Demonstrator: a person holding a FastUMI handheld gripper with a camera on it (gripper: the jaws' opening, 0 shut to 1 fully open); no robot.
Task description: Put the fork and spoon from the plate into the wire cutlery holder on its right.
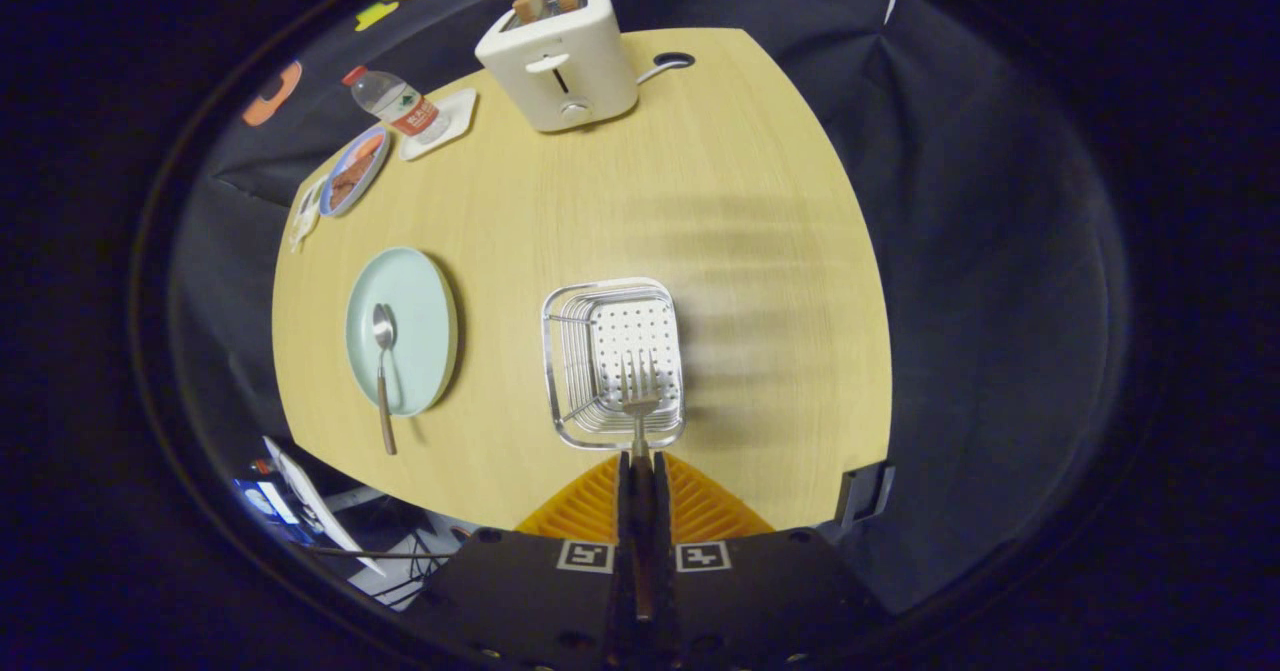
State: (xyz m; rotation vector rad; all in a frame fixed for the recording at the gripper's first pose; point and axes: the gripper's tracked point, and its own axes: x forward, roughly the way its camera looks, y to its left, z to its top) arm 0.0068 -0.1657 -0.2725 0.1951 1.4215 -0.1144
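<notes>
Gripper view. The tool (640,463) is high above a light wooden tabletop (740,201), its two fingers pressed together on the handle of a fork (638,391). The fork's handle runs back between the fingers; its tines point forward, just ahead of the fingertips, over the near part of the wire cutlery holder (613,363). The holder stands directly ahead of the tool and has a perforated floor. Whether the tines touch the holder cannot be told. To the tool's left lies a pale green plate (425,296) with the spoon (383,366) on it, bowl pointing away and handle reaching past the plate's near rim. Well beyond the holder stands a white toaster (560,61) holding two slices of bread. Left of the toaster, a water bottle (395,103) lies on a white coaster (455,111), beside a small blue-rimmed dish (355,171).
</notes>
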